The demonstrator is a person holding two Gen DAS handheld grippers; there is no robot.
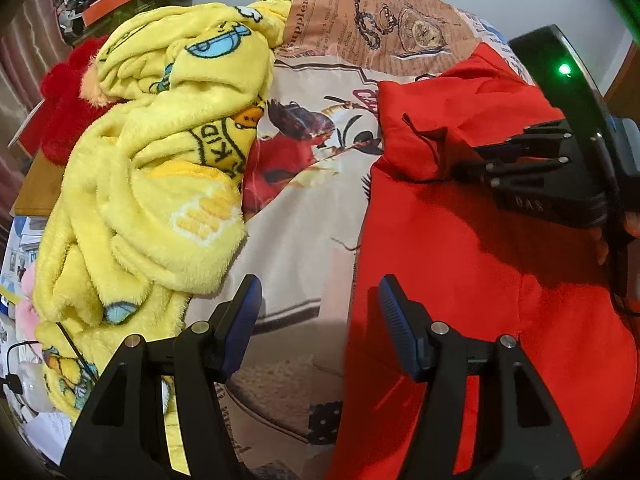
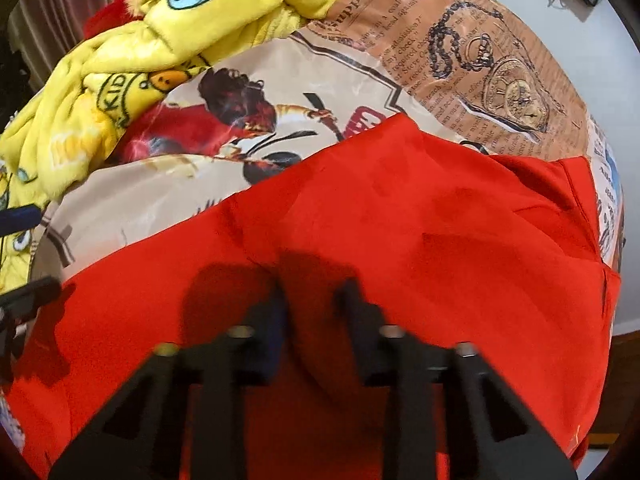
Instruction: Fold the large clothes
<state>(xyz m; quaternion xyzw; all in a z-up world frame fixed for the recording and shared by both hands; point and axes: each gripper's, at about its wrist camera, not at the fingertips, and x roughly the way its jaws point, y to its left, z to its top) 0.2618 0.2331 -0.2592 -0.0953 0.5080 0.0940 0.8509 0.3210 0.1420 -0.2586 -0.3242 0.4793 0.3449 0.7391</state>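
— What's the left gripper [image 1: 318, 312] doing?

— Its jaws stand wide apart, holding nothing, over the printed bedsheet [image 1: 304, 216] right at the edge of the red garment [image 1: 472, 264].

— And the right gripper [image 2: 312, 300]?

— Low over the red cloth, jaws part open with a hump of fabric between them; I cannot tell whether they are pinching it. From the left side its tips touch a raised fold.

— Where's the garment?

— Spread on the sheet, beside a heaped yellow fleece blanket [image 1: 160, 168].
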